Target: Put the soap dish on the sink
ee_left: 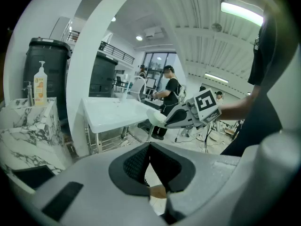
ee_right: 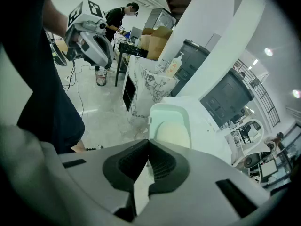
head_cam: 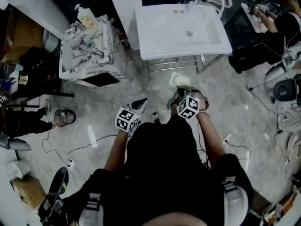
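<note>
Right gripper [ee_right: 148, 160]: jaws clamped on the near edge of the pale green rectangular plastic soap dish [ee_right: 170, 126], which is held in the air in front of the white rectangular sink [head_cam: 155, 48] on its metal frame. Left gripper [ee_left: 150, 150]: jaws together, nothing between them.

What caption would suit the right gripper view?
Right tool clamps a pale green soap dish, held before the white rectangular sink.

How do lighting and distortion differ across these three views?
Head view: dim, with the white sink brightest. Left gripper view: fisheye bending, ceiling light glare. Right gripper view: same bending, black corners, the soap dish held by the right gripper well lit.
</note>
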Demonstrator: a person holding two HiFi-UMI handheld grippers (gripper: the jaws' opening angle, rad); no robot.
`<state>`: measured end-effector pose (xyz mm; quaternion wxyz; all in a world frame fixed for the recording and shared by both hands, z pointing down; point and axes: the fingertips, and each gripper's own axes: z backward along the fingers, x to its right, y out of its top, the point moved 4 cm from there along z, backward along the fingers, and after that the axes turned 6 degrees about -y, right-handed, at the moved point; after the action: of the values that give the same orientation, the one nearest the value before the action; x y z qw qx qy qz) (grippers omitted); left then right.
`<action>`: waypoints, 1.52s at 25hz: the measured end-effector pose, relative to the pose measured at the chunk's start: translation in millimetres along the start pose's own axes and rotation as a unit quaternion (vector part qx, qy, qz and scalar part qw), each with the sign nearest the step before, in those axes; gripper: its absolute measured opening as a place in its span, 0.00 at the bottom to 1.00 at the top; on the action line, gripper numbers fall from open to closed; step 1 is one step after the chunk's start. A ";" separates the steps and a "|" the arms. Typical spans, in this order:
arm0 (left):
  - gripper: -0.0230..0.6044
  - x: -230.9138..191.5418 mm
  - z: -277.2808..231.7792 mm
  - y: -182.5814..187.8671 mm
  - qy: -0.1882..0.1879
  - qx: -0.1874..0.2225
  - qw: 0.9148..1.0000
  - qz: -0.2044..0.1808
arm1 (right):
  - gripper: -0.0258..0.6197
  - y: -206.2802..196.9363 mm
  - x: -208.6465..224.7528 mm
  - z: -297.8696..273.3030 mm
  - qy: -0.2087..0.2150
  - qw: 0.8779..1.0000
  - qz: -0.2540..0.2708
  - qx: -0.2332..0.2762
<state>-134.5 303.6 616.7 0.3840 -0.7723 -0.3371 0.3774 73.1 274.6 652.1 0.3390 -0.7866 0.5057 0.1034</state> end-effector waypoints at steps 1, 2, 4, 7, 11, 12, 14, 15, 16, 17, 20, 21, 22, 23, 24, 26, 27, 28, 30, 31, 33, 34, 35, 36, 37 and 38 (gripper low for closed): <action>0.04 2.5 1.8 -1.7 -0.001 0.000 1.000 0.001 | 0.04 -0.7 -3.4 1.9 0.001 1.000 0.001 -0.002; 0.04 4.5 3.5 -3.3 -0.001 0.000 1.000 0.002 | 0.04 -1.1 -6.2 3.6 0.002 1.000 0.002 -0.003; 0.04 5.6 5.5 -5.5 -0.002 -0.001 1.000 0.002 | 0.04 -0.4 -8.3 6.2 0.000 1.000 0.002 -0.004; 0.04 5.6 6.6 -7.6 -0.004 -0.002 1.000 0.001 | 0.04 0.1 -9.2 8.5 -0.002 1.000 0.002 -0.005; 0.04 5.2 9.4 -9.7 -0.005 -0.003 1.000 0.001 | 0.04 -1.8 -14.5 9.0 0.002 1.000 0.003 -0.011; 0.04 3.8 10.1 -9.7 -0.005 -0.004 1.000 0.001 | 0.04 -1.1 -15.0 8.3 0.002 1.000 0.003 -0.011; 0.04 1.0 11.1 -9.1 -0.006 -0.004 1.000 -0.001 | 0.04 1.3 -15.0 6.5 0.002 1.000 0.003 -0.011; 0.04 0.2 11.8 -8.5 -0.006 -0.005 1.000 -0.002 | 0.04 2.7 -14.9 5.7 0.003 1.000 0.003 -0.010; 0.04 -0.5 12.5 -7.7 -0.006 -0.005 1.000 -0.002 | 0.04 4.2 -14.7 4.8 0.005 1.000 0.003 -0.010; 0.04 -1.5 13.1 -6.8 -0.006 -0.006 1.000 -0.002 | 0.04 6.0 -14.6 3.9 0.007 1.000 0.003 -0.009; 0.04 -6.7 14.3 -3.3 -0.001 -0.005 1.000 -0.001 | 0.04 11.9 -12.4 0.3 0.012 1.000 0.004 -0.006; 0.04 -8.5 14.7 -1.9 0.000 -0.004 1.000 -0.001 | 0.04 14.0 -11.2 -0.6 0.014 1.000 0.005 -0.004; 0.04 -9.9 15.2 -0.8 0.001 -0.003 1.000 0.000 | 0.04 16.1 -10.0 -1.5 0.015 1.000 0.006 -0.003; 0.04 -11.3 15.5 -0.2 0.002 -0.003 1.000 0.001 | 0.04 17.9 -8.8 -2.8 0.016 1.000 0.007 -0.002; 0.04 -13.0 15.5 -0.1 0.003 -0.003 1.000 0.002 | 0.04 19.4 -7.8 -4.8 0.017 1.000 0.008 -0.001; 0.04 -17.1 14.8 -0.7 0.004 -0.004 1.000 0.004 | 0.04 22.0 -6.3 -9.8 0.019 1.000 0.009 0.001; 0.04 -19.3 14.3 -0.6 0.004 -0.005 1.000 0.006 | 0.04 23.3 -5.4 -12.2 0.020 1.000 0.009 0.002; 0.04 -21.4 13.6 0.0 0.005 -0.005 1.000 0.007 | 0.04 24.5 -4.2 -14.1 0.022 1.000 0.009 0.003; 0.04 -25.7 11.2 3.0 0.005 -0.005 1.000 0.008 | 0.04 25.8 -0.7 -17.5 0.024 1.000 0.010 0.002; 0.04 -27.7 9.8 5.4 0.006 -0.004 1.000 0.009 | 0.04 25.8 1.2 -19.3 0.026 1.000 0.010 0.002; 0.04 -30.6 7.7 10.2 0.007 -0.001 1.000 0.010 | 0.04 25.3 3.9 -22.1 0.029 1.000 0.011 0.000; 0.04 -31.7 6.9 11.9 0.008 -0.001 1.000 0.011 | 0.04 25.4 5.1 -23.0 0.031 0.999 0.010 0.000; 0.04 -33.0 6.0 13.2 0.008 0.000 1.000 0.011 | 0.04 25.8 6.7 -24.2 0.032 0.999 0.011 0.000; 0.04 -34.4 4.6 14.2 0.009 -0.001 1.000 0.011 | 0.04 26.1 8.9 -26.1 0.033 0.999 0.011 0.000; 0.04 -35.8 2.8 15.3 0.010 -0.002 1.000 0.011 | 0.04 25.9 11.5 -28.3 0.033 0.999 0.011 0.002; 0.04 -37.1 0.7 16.5 0.011 -0.003 1.000 0.012 | 0.04 25.3 14.1 -30.6 0.033 0.999 0.011 0.003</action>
<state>-149.4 265.9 614.5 0.3811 -0.7813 -0.3249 0.3726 52.4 238.3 657.0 0.3233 -0.7830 0.5255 0.0796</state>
